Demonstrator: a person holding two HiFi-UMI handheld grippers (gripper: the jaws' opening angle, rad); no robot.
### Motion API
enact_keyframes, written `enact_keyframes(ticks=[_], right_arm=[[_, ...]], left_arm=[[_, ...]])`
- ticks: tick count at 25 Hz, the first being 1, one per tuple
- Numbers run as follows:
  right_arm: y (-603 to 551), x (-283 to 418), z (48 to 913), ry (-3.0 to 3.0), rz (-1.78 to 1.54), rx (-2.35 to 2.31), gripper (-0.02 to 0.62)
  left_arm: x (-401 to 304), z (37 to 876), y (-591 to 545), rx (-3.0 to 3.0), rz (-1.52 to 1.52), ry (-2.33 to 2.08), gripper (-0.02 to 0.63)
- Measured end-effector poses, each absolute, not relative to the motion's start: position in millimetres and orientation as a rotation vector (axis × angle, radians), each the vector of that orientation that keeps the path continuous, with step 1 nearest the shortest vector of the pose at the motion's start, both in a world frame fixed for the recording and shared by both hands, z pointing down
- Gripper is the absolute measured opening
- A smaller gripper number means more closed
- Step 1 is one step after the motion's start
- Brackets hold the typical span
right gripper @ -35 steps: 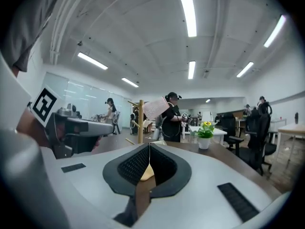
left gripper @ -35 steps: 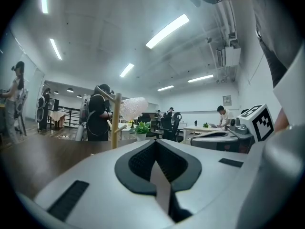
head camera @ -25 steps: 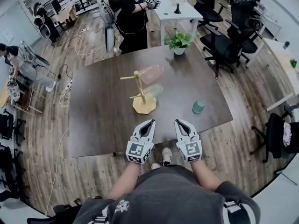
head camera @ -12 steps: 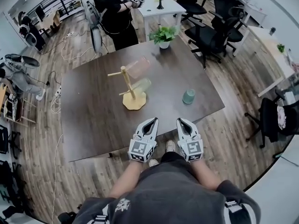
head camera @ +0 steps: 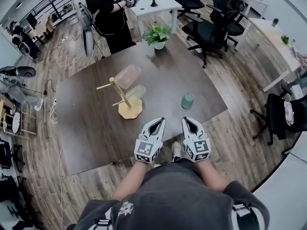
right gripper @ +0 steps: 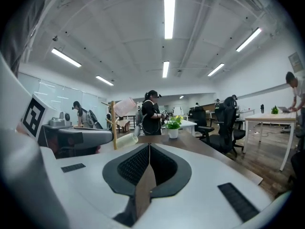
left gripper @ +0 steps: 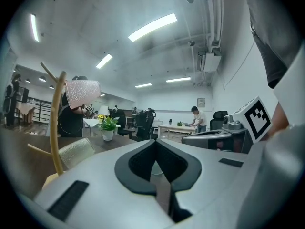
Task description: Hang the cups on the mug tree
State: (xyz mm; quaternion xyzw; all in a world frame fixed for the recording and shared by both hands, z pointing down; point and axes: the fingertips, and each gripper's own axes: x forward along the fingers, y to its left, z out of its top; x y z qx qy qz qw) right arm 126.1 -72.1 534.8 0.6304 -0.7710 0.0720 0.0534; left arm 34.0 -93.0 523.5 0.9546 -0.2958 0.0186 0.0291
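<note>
Tree (head camera: 125,102) is standing mid-table (head camera: 96,128). Pink cup (head camera: 127,75) and green cup (head camera: 136,93) are already hanging on its pegs, right side. Teal cup (head camera: 187,100) is sitting upright well right of tree, untouched. L gripper (head camera: 158,121) and R gripper (head camera: 188,120) are hovering on the person's side of tree, by table edge, each w/ jaws pressed together, nothing betw. them. Judgement: teal cup is looking light, rigid, smooth, so slip risk. Advising a hold across rim/wall. Handle not discernible.
</note>
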Motion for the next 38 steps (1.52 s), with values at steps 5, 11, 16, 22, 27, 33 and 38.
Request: enact_keyframes(ticks=[5,11,16,22,27,33,38], right_arm=[[-86.6,142.5,543.2,-2.332,0.235,1.903,0.026],[-106.3,154.8,558.2,-2.292,0.192,1.858,0.026],[-126.6,167.6,570.2,-2.295,0.246,1.824,0.026],[-144.9,185.6,579.8,-2.265,0.254,1.832,0.026],[-153.9,200.3,592.8,-2.236,0.303,1.817,0.028],[-155.4,218.6,614.1,-2.183,0.355,1.806,0.069],[-163.2,220.6,633.2,-2.151,0.391,1.763,0.213]], left_arm=[[54.8,530.2,-108.5,2.947,0.106,-0.880,0.008],[68.6,542.7,-128.3,2.933,0.144,-0.874,0.008],[83.6,550.0,-142.5,2.924,0.161,-0.870,0.008],[93.2,558.7,-162.4,2.901,0.167,-0.882,0.008],[105.5,566.6,-175.7,2.866,0.164,-0.873,0.008],[117.9,577.8,-183.5,2.842,0.176,-0.863,0.008],[117.4,585.6,-189.7,2.832,0.199,-0.875,0.008]])
